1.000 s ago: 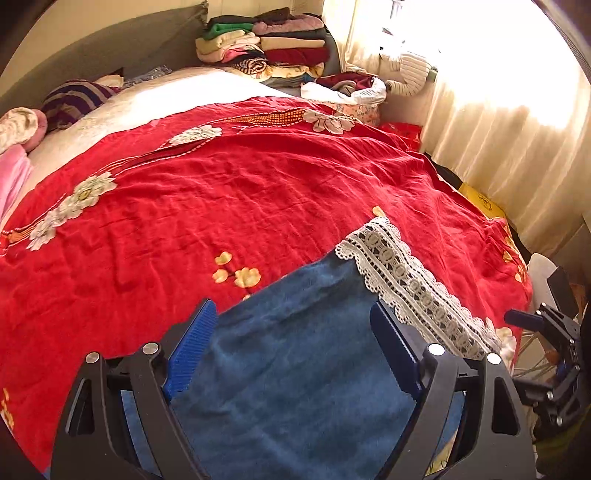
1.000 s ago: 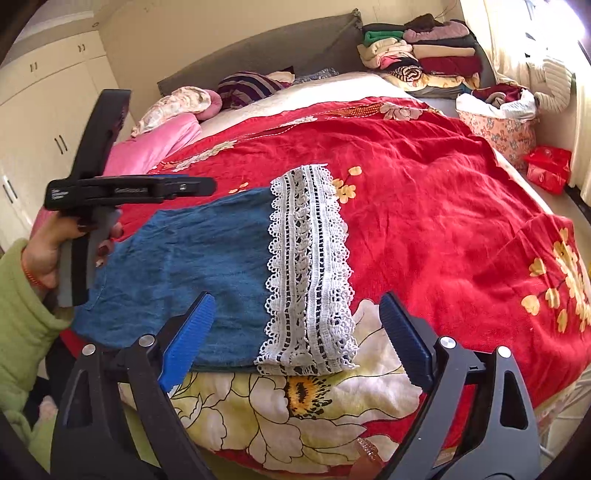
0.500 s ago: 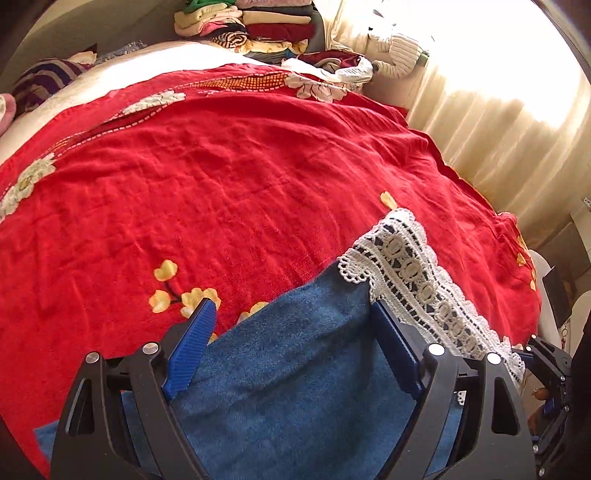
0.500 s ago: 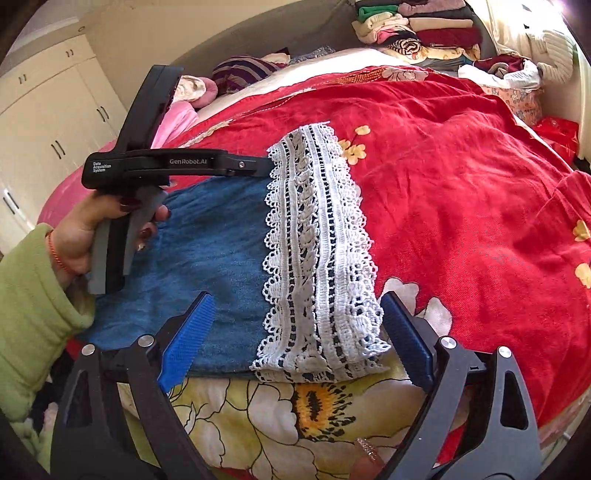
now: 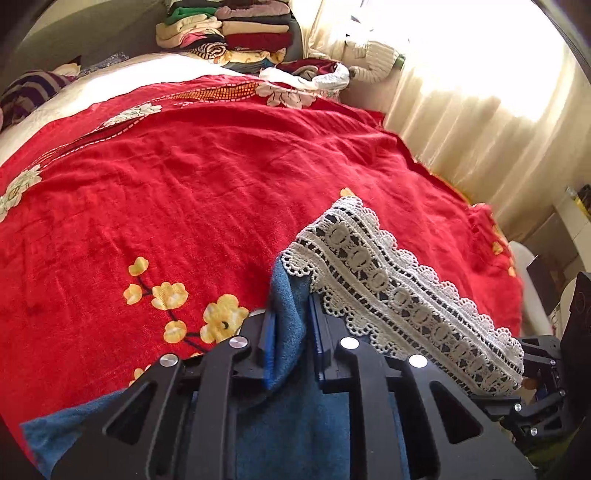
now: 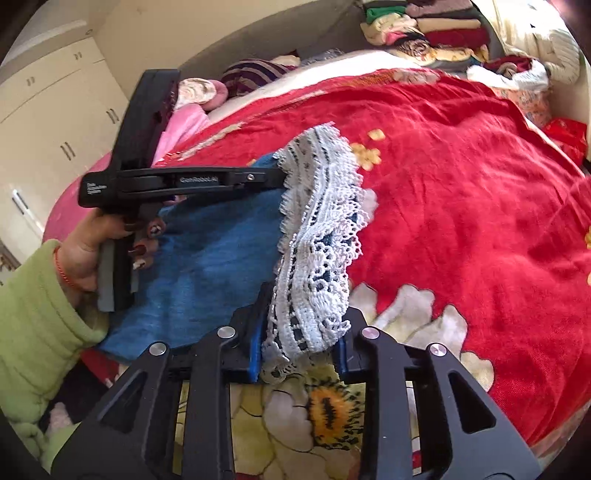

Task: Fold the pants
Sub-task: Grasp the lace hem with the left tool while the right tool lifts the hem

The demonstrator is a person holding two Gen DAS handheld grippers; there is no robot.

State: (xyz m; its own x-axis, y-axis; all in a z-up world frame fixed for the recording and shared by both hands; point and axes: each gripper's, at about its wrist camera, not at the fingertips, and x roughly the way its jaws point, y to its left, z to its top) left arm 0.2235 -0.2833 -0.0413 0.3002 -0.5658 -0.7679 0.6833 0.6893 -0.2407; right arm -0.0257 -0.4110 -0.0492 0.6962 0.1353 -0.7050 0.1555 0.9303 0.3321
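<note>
Clamping the pants [image 5: 291,317], the left gripper [image 5: 291,325] has just closed on blue cloth beside the lace hem [image 5: 391,291]; the right gripper [image 6: 299,350] has just closed on that hem, above the red bedspread [image 6: 461,192].

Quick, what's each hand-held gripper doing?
Left hand-held gripper: just closed on the pants' blue fabric.
Right hand-held gripper: just closed on the lace hem.

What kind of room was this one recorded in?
Most likely a home bedroom. The work surface is a bed under a red floral blanket, with pillows by the headboard, folded clothes stacked at the far corner, and built-in wardrobe doors along one wall.
</note>
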